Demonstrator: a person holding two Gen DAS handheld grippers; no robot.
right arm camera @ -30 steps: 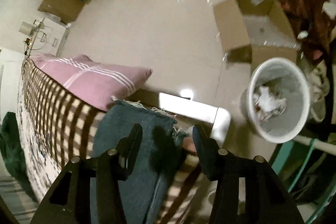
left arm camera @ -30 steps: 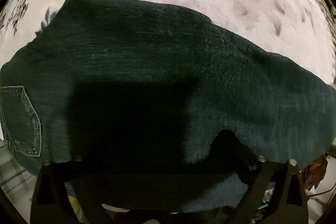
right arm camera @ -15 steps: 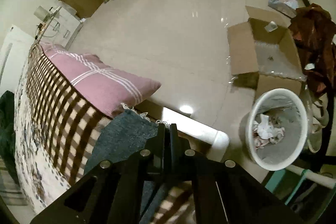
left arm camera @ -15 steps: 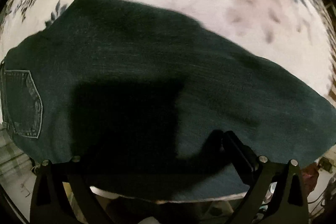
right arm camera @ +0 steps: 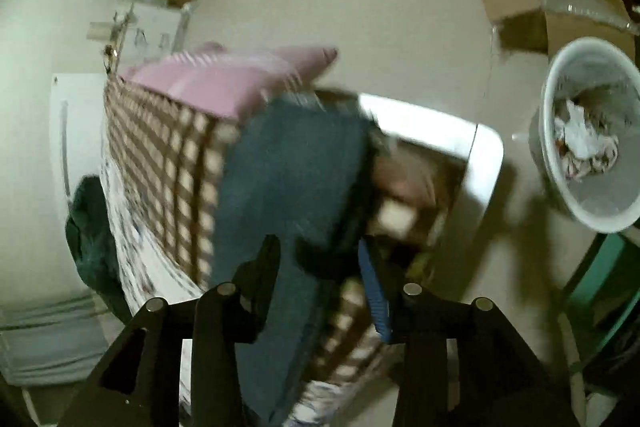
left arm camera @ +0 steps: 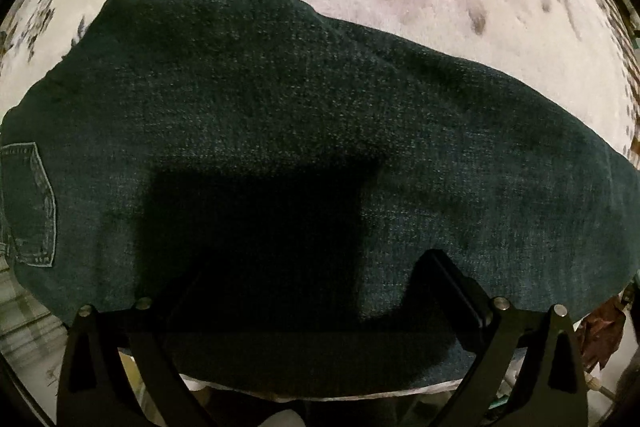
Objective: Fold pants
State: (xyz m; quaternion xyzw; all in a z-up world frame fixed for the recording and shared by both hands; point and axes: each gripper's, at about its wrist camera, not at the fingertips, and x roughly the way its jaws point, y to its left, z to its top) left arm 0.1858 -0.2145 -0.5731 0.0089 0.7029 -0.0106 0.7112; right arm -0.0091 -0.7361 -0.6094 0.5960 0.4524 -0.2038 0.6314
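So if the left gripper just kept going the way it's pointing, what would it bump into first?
Most likely the dark jeans. The left gripper points down at them, its open fingers already over the denim, which fills the view ahead. How near it is I cannot tell.

Both grippers: matte black two-finger units, triangular cut-outs in the finger bases, round silver screw heads on top. Left gripper (left arm camera: 316,279) fingers mostly lost in shadow. Right gripper (right arm camera: 324,263) has a blue strip along one finger's (right arm camera: 374,301) inner face, probably a pad; view's blurred.
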